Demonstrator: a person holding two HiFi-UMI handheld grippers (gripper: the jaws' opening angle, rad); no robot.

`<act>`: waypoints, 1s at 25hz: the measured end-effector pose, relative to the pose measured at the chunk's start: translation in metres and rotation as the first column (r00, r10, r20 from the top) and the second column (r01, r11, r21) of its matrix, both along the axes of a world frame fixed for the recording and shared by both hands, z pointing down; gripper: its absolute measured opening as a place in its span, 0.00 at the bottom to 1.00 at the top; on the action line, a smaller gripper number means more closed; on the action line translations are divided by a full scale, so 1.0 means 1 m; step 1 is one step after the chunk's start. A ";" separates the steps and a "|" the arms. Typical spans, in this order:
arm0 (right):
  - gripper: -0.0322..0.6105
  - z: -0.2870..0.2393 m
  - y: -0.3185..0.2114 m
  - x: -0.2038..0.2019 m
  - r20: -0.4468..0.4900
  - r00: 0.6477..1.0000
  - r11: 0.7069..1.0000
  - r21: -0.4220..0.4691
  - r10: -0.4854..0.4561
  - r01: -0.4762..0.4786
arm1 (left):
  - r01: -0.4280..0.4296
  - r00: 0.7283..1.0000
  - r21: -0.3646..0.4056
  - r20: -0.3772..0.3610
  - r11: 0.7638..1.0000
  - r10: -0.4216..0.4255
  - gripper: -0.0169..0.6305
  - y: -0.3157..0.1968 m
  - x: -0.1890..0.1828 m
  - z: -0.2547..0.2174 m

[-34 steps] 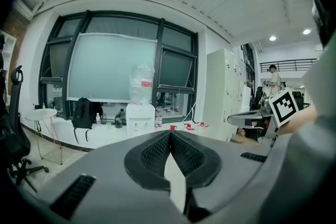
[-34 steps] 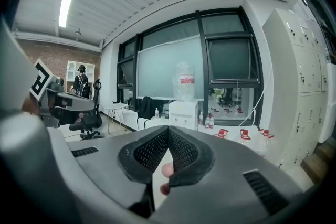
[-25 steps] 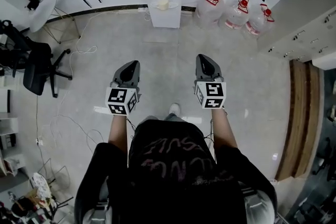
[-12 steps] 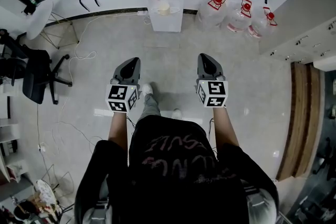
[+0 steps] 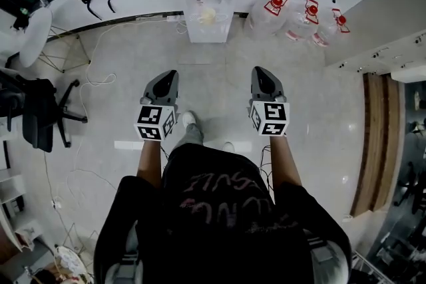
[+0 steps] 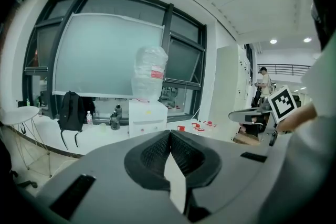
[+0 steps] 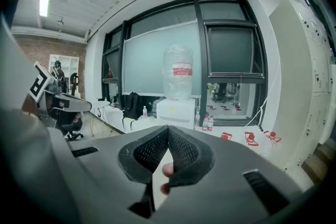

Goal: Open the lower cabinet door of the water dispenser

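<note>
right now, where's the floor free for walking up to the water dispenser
The tiled floor straight ahead, up to the water dispenser, is bare. Crowded: water jugs to its right, cable and office chair at left.

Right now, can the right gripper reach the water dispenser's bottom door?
Probably not yet. The right gripper is shut and far from the water dispenser, with only floor between them, so nothing blocks walking closer.

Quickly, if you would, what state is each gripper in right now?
The left gripper is closed, fingers together, holding nothing.
The right gripper is closed, fingers together, holding nothing.
</note>
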State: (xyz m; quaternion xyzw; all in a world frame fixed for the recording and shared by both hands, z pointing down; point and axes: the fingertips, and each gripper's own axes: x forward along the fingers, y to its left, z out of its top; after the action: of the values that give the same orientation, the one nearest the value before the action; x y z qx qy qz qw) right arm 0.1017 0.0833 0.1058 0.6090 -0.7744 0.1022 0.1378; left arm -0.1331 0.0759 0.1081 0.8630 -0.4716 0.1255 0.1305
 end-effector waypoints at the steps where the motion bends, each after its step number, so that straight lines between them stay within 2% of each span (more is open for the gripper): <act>1: 0.07 0.000 -0.007 -0.005 0.000 1.000 1.000 -0.001 0.014 -0.014 | -0.011 1.000 -0.005 -0.004 1.000 0.011 0.04 -0.008 -0.005 0.002; 12: 0.07 0.020 -0.054 -0.045 -0.031 0.990 0.989 -0.047 0.138 -0.139 | -0.115 0.993 -0.068 -0.021 0.991 0.113 0.04 -0.073 -0.047 0.033; 17: 0.07 0.036 -0.063 -0.044 -0.045 0.985 0.982 -0.084 0.163 -0.167 | -0.168 0.986 -0.095 -0.013 0.981 0.167 0.04 -0.091 -0.040 0.049; 25: 0.07 0.055 -0.098 -0.023 -0.021 0.980 0.977 -0.083 0.195 -0.197 | -0.209 0.977 -0.102 0.018 0.973 0.211 0.04 -0.133 -0.014 0.068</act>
State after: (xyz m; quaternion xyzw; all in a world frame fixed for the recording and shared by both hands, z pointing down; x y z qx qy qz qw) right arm 0.0790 -0.0151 0.1611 0.6766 -0.7047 0.1443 0.1575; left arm -0.1471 -0.0572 0.1762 0.8986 -0.3727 0.1742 0.1525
